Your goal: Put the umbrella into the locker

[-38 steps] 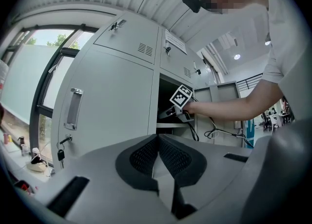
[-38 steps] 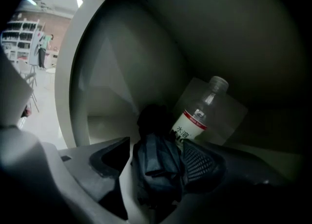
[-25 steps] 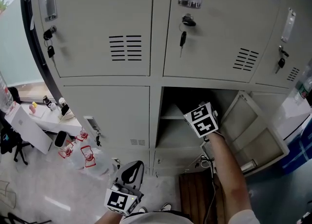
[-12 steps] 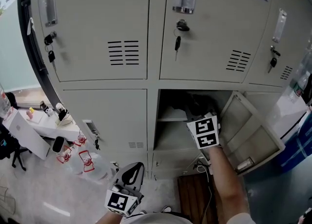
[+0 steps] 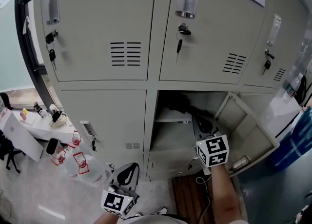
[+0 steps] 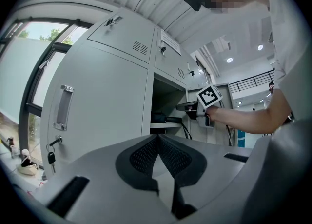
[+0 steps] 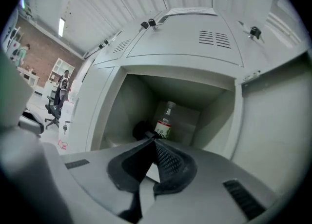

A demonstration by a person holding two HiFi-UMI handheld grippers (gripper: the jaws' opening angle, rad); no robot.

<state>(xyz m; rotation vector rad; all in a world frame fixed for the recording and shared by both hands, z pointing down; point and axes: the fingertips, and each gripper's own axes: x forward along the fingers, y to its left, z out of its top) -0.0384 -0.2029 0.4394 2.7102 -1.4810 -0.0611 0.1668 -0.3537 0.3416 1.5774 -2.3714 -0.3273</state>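
The dark folded umbrella point(image 5: 181, 105) lies on the shelf inside the open locker point(image 5: 170, 135) at lower middle; in the left gripper view the umbrella point(image 6: 163, 118) shows there too. My right gripper point(image 5: 202, 126) is held just outside the locker mouth, pointing in. Its jaws have just been closing and now stand shut with nothing between them, as my right gripper point(image 7: 155, 143) shows in its own view, apart from the umbrella's dark end point(image 7: 140, 130). My left gripper point(image 5: 127, 173) hangs low at the bottom, shut and empty, its pads meeting in the left gripper point(image 6: 158, 139) view.
A clear bottle with a red label point(image 7: 165, 119) stands at the back of the locker. The locker door point(image 5: 246, 125) is swung open to the right. Keys point(image 5: 179, 46) hang from closed doors above. A cluttered desk point(image 5: 29, 125) is at left, a blue bin point(image 5: 297, 142) at right.
The right gripper has drawn back out of the locker toward me and down in the picture. The umbrella stays on the shelf. The left gripper has kept still.
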